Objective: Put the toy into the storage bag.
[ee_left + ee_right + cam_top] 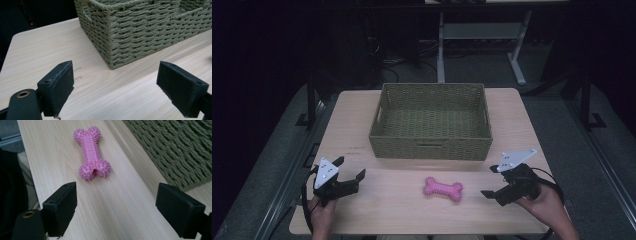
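A pink spiky bone toy (443,188) lies on the light wooden table (377,210), in front of a green woven basket (431,147). My right gripper (492,180) stands open just right of the toy, jaws pointing at it; the right gripper view has the bone toy (91,152) lying ahead of the spread jaws, a short gap away. My left gripper (349,167) rests open near the table's left front, aimed toward the basket's near left corner (113,45). Nothing sits between either pair of jaws.
The basket looks hollow inside, with a handle slot in its front wall (430,145). The table's front edge (412,233) runs close under both hands. Behind the table stand a desk frame (477,35) and dark floor.
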Motion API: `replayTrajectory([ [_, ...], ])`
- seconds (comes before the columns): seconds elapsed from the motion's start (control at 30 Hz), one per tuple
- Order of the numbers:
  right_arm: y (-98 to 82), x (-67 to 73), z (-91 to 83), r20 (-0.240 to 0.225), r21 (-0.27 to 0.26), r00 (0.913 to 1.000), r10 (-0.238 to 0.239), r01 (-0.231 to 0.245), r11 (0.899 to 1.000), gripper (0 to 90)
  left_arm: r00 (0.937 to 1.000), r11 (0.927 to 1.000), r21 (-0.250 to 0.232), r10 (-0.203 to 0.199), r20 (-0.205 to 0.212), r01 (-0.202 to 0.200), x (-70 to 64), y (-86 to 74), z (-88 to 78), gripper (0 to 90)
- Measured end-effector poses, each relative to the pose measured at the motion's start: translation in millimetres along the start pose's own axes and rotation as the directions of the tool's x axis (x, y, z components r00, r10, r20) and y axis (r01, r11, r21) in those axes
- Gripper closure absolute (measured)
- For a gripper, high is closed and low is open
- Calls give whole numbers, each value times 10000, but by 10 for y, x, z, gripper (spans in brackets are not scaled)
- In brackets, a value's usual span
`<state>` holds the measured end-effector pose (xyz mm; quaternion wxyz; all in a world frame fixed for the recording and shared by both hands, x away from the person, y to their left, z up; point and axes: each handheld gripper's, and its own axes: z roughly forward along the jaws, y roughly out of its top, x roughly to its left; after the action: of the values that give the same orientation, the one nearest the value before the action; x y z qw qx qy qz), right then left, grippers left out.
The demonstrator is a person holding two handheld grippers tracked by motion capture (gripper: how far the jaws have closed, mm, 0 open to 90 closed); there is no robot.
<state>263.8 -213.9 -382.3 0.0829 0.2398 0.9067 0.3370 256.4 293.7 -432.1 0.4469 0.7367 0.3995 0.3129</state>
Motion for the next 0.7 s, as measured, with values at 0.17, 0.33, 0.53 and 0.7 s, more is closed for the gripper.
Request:
replayTrajectory([
  [0.17, 111, 12, 56, -162, 264, 9994, -306, 310, 9992, 162, 10000, 10000, 31, 10, -11, -10, 3, 1, 6, 139],
  [0.33, 266, 28, 150, -460, 554, 9972, -584, 609, 9966, 162, 10000, 10000, -7, 51, 36, -51, -3, 5, 8, 138],
  [0.53, 402, 60, 233, -812, 704, 9923, -940, 998, 9925, 158, 10000, 10000, -11, 71, 17, -71, -7, 4, 7, 138],
  [0.7, 482, 83, 304, -1013, 830, 9889, -1091, 1177, 9896, 158, 10000, 10000, -20, 92, 25, -92, -7, 7, 6, 138],
])
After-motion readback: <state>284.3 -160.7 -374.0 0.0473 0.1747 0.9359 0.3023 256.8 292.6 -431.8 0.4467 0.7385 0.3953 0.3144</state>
